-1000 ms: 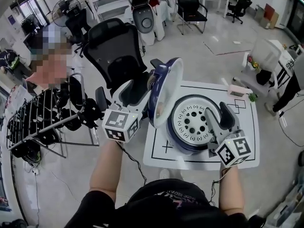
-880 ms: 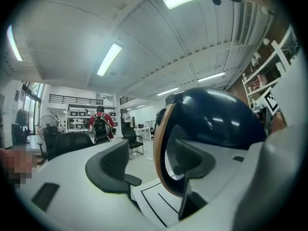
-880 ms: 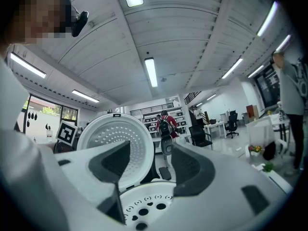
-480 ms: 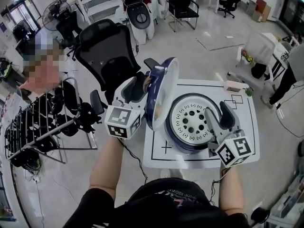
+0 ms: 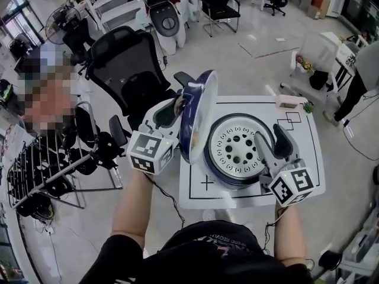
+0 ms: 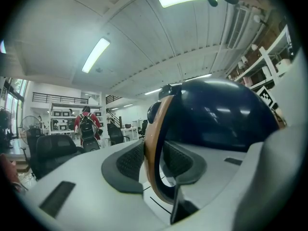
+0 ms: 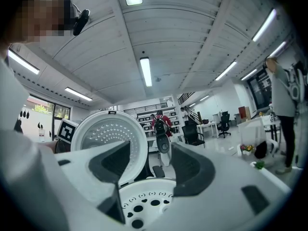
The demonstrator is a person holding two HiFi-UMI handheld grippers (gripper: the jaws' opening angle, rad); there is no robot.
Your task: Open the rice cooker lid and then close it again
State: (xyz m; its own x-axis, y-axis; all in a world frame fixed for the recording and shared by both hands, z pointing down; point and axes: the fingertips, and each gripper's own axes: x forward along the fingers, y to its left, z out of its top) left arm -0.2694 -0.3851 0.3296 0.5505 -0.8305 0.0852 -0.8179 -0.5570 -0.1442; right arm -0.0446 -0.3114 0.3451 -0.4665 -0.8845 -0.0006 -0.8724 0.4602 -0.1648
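Note:
The rice cooker (image 5: 220,171) stands on a white table with its dark blue lid (image 5: 198,114) raised upright at its left side. My left gripper (image 5: 180,103) points level at the lid's edge. In the left gripper view the lid's orange rim (image 6: 153,143) sits between the jaws of the left gripper (image 6: 154,160), which are closing, both pads against it. My right gripper (image 5: 271,136) rests open over the cooker's right side. Between its jaws the right gripper (image 7: 149,165) holds nothing. Beyond it show the white perforated inner plate (image 7: 144,201) and the lid's white underside (image 7: 110,138).
The white table (image 5: 195,199) carries black marked lines and a small pink box (image 5: 288,104) at its far right corner. A black office chair (image 5: 127,70) stands close behind the lid on the left. A wire rack (image 5: 53,164) stands at far left.
The left gripper has shifted a little along the lid's edge and its jaws have come in onto the rim. The lid now stands more edge-on. The right gripper has stayed put.

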